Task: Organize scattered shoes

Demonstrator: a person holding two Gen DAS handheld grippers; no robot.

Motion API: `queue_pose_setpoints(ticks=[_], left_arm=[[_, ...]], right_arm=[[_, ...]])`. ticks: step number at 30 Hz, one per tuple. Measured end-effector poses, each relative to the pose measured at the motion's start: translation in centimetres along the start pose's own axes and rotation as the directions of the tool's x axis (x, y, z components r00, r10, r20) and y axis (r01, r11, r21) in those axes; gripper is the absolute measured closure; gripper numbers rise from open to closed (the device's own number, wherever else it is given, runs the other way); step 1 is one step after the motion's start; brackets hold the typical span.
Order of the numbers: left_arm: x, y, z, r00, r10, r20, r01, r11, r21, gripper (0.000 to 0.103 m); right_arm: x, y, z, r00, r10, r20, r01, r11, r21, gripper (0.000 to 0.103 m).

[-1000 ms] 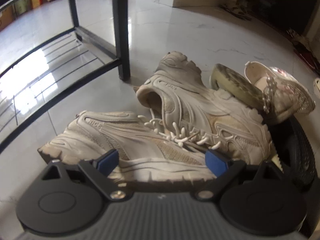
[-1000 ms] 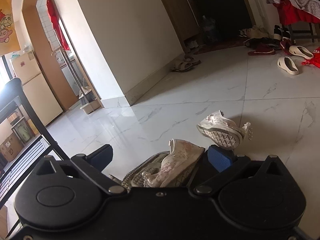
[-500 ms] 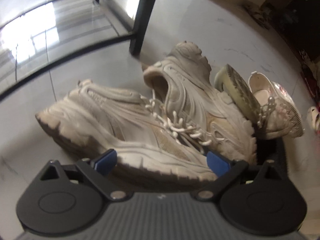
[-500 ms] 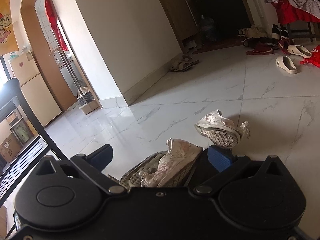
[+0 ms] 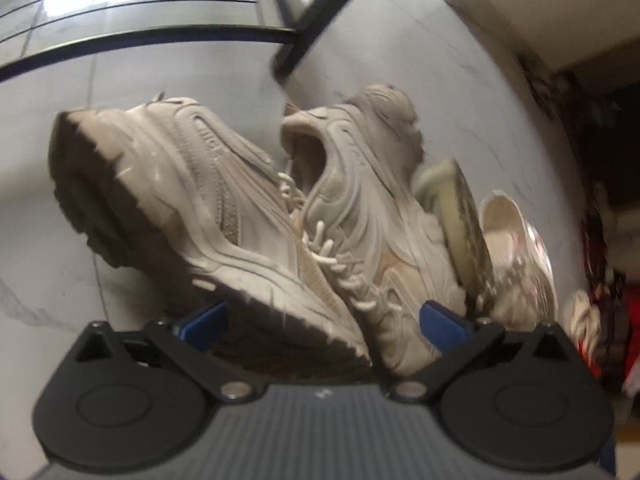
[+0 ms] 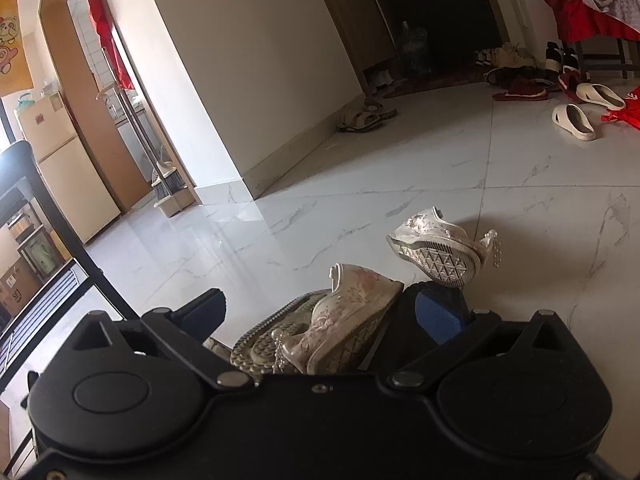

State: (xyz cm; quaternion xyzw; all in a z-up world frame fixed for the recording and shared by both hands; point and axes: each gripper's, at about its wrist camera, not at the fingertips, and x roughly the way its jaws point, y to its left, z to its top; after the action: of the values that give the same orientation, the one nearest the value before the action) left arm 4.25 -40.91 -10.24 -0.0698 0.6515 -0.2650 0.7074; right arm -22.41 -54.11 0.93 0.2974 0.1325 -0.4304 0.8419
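The left tool (image 5: 322, 322) is opening wide, both beige sneakers (image 5: 248, 216) between its blue pads (image 5: 442, 322) (whether the pads touch them cannot be told). The sneakers lie on the floor (image 5: 48, 280) near the rack's leg (image 5: 316, 20). The right tool (image 6: 320, 312) stands open over a floral shoe (image 6: 352, 300); its mate (image 6: 440, 248) lies just beyond.

Left hand-held gripper (image 5: 322, 322) jaws opening around two beige sneakers (image 5: 256, 216); floral shoe (image 5: 516, 264) beside them.
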Motion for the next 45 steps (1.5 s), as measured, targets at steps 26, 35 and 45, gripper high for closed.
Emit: queue_pose_setpoints(ticks=[26, 35, 45], left_arm=[[-2.6, 3.6, -2.5, 0.998, 0.058, -0.01, -0.058, 0.998, 0.021, 0.022], [-7.5, 7.0, -3.5, 0.999, 0.025, 0.029, -0.027, 0.997, 0.077, 0.059], [-8.5, 9.2, -4.2, 0.998, 0.047, 0.048, -0.052, 0.993, 0.103, 0.053]], right_arm=[[-0.1, -1.7, 0.9, 1.0, 0.001, -0.019, 0.0, 1.0, 0.03, 0.0], [-2.0, -1.1, 0.9, 1.0, 0.023, -0.013, -0.023, 1.0, 0.015, 0.0], [-1.2, 2.4, -0.3, 0.975, 0.131, -0.178, -0.155, 0.98, -0.127, 0.0]])
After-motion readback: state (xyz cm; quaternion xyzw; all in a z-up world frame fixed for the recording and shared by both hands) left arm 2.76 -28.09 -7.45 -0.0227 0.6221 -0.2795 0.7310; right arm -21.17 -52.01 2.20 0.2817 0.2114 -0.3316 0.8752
